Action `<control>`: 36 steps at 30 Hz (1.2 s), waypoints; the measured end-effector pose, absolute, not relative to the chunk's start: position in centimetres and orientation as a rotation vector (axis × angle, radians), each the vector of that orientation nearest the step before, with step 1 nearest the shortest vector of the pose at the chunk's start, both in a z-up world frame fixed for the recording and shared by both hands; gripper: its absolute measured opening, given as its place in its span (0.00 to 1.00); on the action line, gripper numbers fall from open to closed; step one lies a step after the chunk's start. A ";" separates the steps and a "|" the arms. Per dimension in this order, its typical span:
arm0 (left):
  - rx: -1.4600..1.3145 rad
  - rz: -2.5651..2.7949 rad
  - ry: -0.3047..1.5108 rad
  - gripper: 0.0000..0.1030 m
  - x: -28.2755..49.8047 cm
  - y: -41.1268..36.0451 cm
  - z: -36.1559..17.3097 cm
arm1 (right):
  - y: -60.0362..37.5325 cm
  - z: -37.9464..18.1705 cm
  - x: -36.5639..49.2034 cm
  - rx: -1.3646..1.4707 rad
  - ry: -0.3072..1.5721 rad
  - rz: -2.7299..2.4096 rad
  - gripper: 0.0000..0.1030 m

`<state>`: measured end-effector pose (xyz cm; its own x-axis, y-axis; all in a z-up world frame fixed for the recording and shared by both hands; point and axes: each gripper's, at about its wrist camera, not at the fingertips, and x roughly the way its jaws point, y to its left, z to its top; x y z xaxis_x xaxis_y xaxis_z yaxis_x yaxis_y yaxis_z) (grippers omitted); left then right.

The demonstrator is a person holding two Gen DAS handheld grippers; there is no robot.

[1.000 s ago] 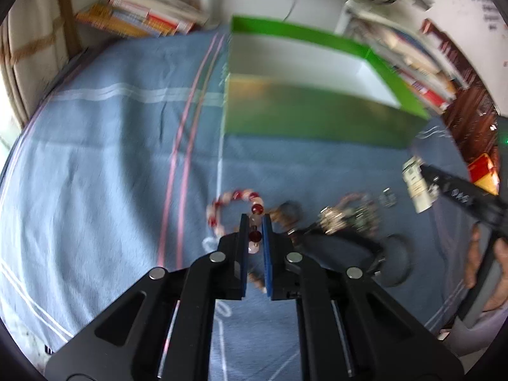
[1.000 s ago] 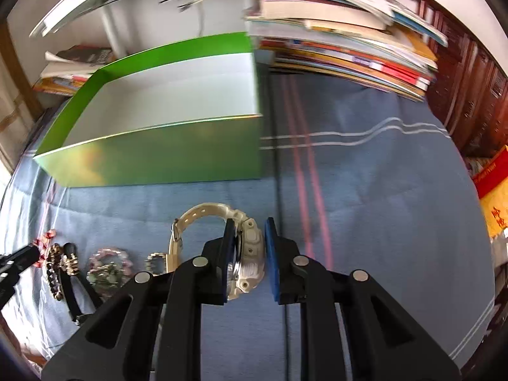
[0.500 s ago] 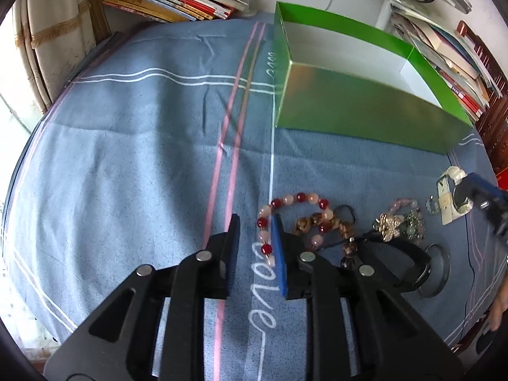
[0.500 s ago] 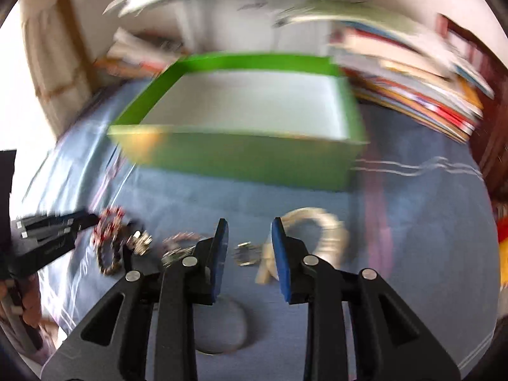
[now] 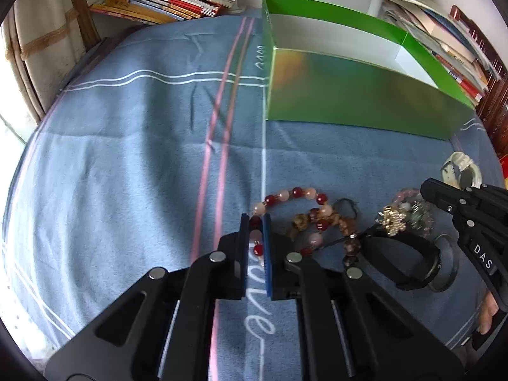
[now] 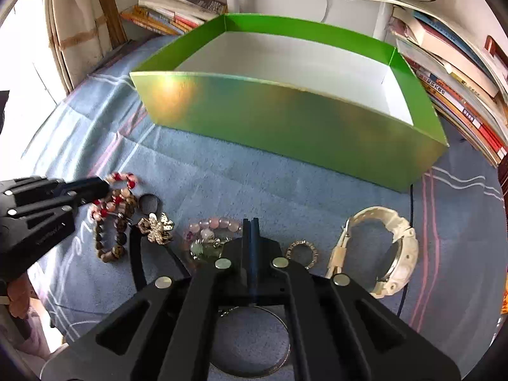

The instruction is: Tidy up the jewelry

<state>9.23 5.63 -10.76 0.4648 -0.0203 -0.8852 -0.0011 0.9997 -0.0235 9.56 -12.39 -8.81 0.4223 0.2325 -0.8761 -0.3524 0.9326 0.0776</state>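
Note:
My left gripper (image 5: 255,222) is shut on the near side of a red and pink bead bracelet (image 5: 297,193) that lies on the blue cloth. A brown bead bracelet (image 5: 344,225), a black band with a gold flower charm (image 5: 392,219) and a pale pink bead bracelet (image 6: 216,225) lie beside it. My right gripper (image 6: 250,225) is shut and empty, low over the pink bracelet. A white watch (image 6: 393,247) lies to its right. An open green box (image 6: 285,73) with a white floor stands behind.
Stacks of books and magazines (image 6: 460,63) line the back and right. A thin metal ring (image 6: 301,252) and a large wire hoop (image 6: 254,346) lie near the right gripper. A curtain (image 5: 38,41) hangs at the left edge.
My left gripper has closed on the red and pink bracelet. My right gripper let go of the white watch, swung left over the pink bracelet and shut.

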 end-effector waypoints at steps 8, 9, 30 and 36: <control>-0.042 -0.044 0.985 0.08 8.6 5.4 -7.3 | -15.4 -5.1 9.5 -0.073 0.982 0.290 0.00; -0.041 -0.047 0.971 0.08 8.5 5.4 -6.8 | -15.5 -5.0 9.5 -0.080 0.980 0.289 0.00; -0.057 -0.034 1.003 0.08 8.6 6.2 -7.6 | -11.0 -9.0 8.7 -0.129 1.126 0.489 0.18; -0.083 -0.014 1.037 0.09 9.0 7.0 -8.8 | -11.2 -9.0 9.0 -0.110 1.122 0.476 0.06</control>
<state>9.02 7.00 -8.78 0.5089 -0.0509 -0.8593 -0.0274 0.9968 -0.0753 9.04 -11.22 -8.96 0.3458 0.3113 -0.8852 -0.4203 0.8948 0.1505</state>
